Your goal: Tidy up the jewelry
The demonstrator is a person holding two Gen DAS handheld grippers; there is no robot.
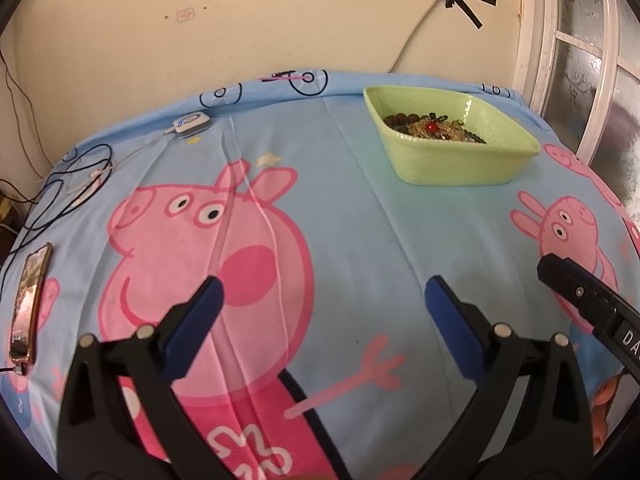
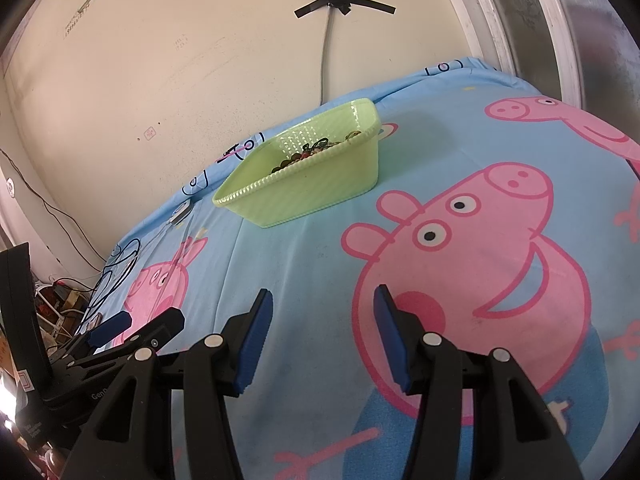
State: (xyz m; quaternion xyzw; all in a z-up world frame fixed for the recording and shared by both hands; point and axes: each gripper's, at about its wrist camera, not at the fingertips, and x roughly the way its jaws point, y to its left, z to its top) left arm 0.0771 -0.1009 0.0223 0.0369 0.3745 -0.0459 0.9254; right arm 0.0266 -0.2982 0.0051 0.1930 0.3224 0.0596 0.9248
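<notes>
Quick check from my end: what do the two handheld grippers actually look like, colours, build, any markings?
Both match: the left gripper and right gripper have black plastic forked frames with round silver pins, and flat dark blue pads on the jaws, ribbed along the edge. White lettering shows on the right gripper's black body in the left wrist view, cut off by the frame. No sleeves or hands are visible.

A pale green plastic basket sits upright on the blue cartoon-pig bedsheet, near its far edge by the wall. It is rectangular with sloping ribbed sides. Inside lies a tangled heap of jewelry: dark beads, gold-coloured chains and one red bead, filling only the bottom.
</notes>
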